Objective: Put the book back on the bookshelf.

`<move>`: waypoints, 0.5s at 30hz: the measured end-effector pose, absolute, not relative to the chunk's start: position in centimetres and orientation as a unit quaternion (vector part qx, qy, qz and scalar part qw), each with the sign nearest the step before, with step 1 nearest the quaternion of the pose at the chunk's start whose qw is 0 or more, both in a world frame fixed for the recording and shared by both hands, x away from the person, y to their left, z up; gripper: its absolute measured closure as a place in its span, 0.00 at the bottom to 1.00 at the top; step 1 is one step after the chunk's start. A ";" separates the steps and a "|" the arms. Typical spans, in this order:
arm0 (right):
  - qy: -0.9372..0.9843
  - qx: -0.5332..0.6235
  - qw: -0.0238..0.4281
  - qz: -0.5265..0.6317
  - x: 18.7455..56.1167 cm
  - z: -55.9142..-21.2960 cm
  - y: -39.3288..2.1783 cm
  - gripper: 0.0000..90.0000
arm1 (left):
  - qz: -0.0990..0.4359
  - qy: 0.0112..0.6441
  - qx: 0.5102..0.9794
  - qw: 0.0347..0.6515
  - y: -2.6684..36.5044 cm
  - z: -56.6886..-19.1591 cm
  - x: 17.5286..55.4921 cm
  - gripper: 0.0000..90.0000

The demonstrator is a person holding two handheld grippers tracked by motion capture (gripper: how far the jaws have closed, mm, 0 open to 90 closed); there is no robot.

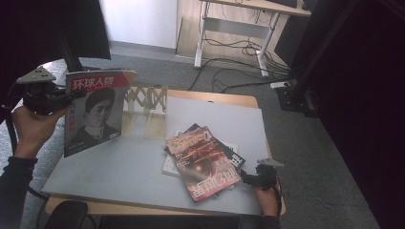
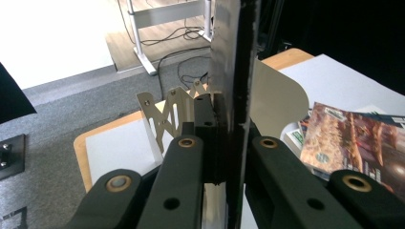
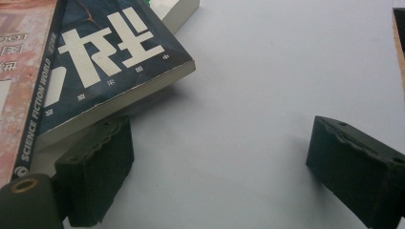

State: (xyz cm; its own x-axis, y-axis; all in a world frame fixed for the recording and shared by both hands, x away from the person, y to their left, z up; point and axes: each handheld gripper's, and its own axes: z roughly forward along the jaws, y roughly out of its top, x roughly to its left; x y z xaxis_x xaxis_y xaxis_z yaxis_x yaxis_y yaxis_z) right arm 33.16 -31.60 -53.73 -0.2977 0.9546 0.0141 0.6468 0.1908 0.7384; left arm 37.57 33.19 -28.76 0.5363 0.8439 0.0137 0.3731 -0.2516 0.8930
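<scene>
A magazine with a portrait cover and a red title (image 1: 95,112) stands upright above the table's left edge. My left gripper (image 1: 67,102) is shut on its left edge. In the left gripper view the magazine's dark edge (image 2: 234,86) runs up between the jaws of the left gripper (image 2: 224,143). A stack lies at the right: a red magazine (image 1: 203,162) on top, a dark blue one (image 1: 231,157) under it. My right gripper (image 1: 248,180) stands open at the stack's right corner. In the right gripper view one of its pads (image 3: 95,171) sits under the blue magazine's corner (image 3: 110,62), the other apart on the mat.
A grey mat (image 1: 119,167) covers the wooden table. A wooden folding rack (image 1: 145,100) stands at the mat's back, right of the held magazine. A desk frame and cables (image 1: 239,52) lie on the carpet behind. A dark curtain hangs at the right.
</scene>
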 end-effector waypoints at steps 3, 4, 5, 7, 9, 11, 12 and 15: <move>0.736 0.544 0.233 0.329 33.2 -53.7 -31.6 0.09 | 0.258 0.410 0.745 0.459 32.9 -28.9 38.3 0.96; 0.736 0.544 0.233 0.329 33.2 -53.7 -31.6 0.09 | 0.259 0.411 0.744 0.459 32.8 -29.0 38.5 0.96; 0.736 0.544 0.233 0.329 33.2 -53.7 -31.6 0.09 | 0.260 0.411 0.745 0.457 32.6 -29.0 38.7 0.96; 0.736 0.545 0.232 0.328 33.2 -53.7 -31.6 0.09 | 0.261 0.412 0.744 0.456 32.4 -29.1 39.1 0.96; 0.736 0.545 0.232 0.328 33.2 -53.7 -31.6 0.09 | 0.265 0.416 0.742 0.453 32.1 -29.2 39.8 0.96; 0.736 0.545 0.232 0.329 33.2 -53.7 -31.6 0.09 | 0.267 0.418 0.740 0.454 32.0 -29.2 40.1 0.96; 0.736 0.545 0.232 0.328 33.2 -53.7 -31.6 0.09 | 0.269 0.419 0.739 0.454 32.0 -29.2 40.3 0.96; 0.735 0.546 0.232 0.329 33.2 -53.7 -31.6 0.09 | 0.273 0.423 0.735 0.454 31.9 -29.1 40.8 0.96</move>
State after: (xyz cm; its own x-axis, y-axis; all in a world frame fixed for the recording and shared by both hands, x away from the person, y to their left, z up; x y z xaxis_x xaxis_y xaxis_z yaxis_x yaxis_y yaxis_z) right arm 33.16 -31.60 -53.72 -0.2971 0.9547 0.0175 0.6495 0.1886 0.7366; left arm 40.79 31.89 -29.11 0.4935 0.8696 0.0183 0.3737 -0.2310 0.8983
